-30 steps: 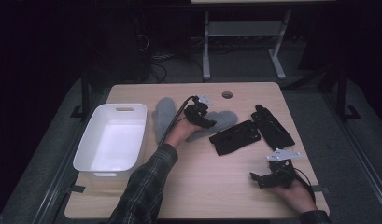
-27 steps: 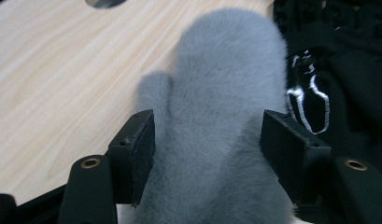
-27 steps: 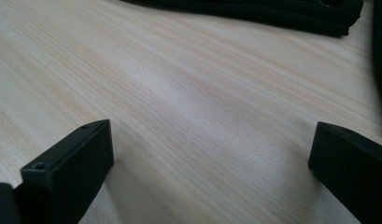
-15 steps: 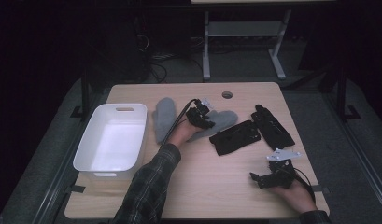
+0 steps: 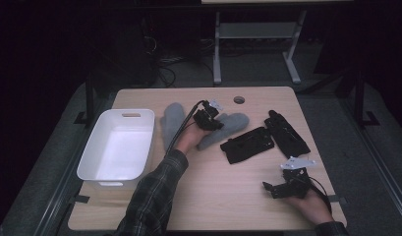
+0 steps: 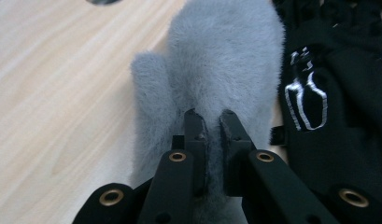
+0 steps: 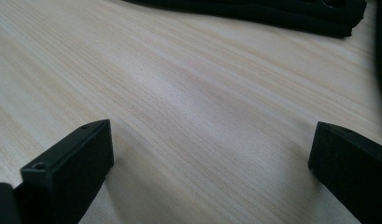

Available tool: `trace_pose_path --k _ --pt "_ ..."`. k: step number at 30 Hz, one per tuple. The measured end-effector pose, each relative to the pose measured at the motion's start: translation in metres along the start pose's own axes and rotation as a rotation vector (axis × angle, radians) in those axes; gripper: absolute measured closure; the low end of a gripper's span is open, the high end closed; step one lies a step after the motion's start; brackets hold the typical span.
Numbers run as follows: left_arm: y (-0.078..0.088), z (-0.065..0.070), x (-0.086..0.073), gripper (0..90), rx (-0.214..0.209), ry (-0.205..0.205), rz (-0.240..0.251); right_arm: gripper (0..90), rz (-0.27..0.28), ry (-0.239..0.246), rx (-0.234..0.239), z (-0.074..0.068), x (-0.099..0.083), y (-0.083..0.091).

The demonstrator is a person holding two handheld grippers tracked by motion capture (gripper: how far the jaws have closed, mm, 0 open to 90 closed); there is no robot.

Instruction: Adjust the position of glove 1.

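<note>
My left gripper (image 6: 209, 122) had just closed, pinching grey mitten (image 6: 216, 70), high view added white bin (image 5: 117, 147) at 9 o'clock, my right gripper (image 7: 212, 154) stood wide over bare table (image 7: 188, 93)

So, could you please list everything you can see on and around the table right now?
Grey mittens: 2, fluffy grey; one lies beside the bin, one is pinched by the left gripper.
Black gloves: 2, black; one mid-table, one to its right.
Bin: 1, white, table's left side.
Table: 1, light wood.
Left gripper: 1, black; jaws have just been closing on the mitten.
Right gripper: 1, black, open, near right corner.
Sleeve: 1, plaid, left arm.
</note>
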State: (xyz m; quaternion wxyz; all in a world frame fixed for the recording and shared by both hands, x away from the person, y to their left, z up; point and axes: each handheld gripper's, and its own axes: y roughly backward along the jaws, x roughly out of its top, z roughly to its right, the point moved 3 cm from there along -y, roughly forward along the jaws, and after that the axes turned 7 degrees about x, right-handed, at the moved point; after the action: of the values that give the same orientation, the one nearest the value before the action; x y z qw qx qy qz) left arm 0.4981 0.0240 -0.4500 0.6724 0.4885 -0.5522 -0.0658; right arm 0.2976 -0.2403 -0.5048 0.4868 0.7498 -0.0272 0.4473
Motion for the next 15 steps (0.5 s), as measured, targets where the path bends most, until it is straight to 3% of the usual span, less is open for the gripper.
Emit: trace_pose_path --k 1,3,7,11,15 --pt "0.005 -0.001 0.002 83.6 -0.002 -0.009 -0.003 0.0 0.0 0.0 0.0 0.0 0.0 0.0" --pt "0.012 0.001 0.004 83.6 -0.01 0.011 0.01 0.0 0.002 0.0 0.001 0.0 0.0 0.0" --pt "0.029 0.005 0.007 83.5 -0.028 -0.009 -0.009 0.0 -0.001 -0.001 0.0 0.0 0.0 0.0" --pt "0.045 0.015 0.007 83.5 -0.057 0.008 0.014 0.0 0.001 0.002 -0.001 0.0 0.0 0.0" --pt "0.062 0.026 0.004 83.5 -0.075 -0.007 0.013 0.0 -0.001 -0.001 0.0 0.0 0.0 0.0"
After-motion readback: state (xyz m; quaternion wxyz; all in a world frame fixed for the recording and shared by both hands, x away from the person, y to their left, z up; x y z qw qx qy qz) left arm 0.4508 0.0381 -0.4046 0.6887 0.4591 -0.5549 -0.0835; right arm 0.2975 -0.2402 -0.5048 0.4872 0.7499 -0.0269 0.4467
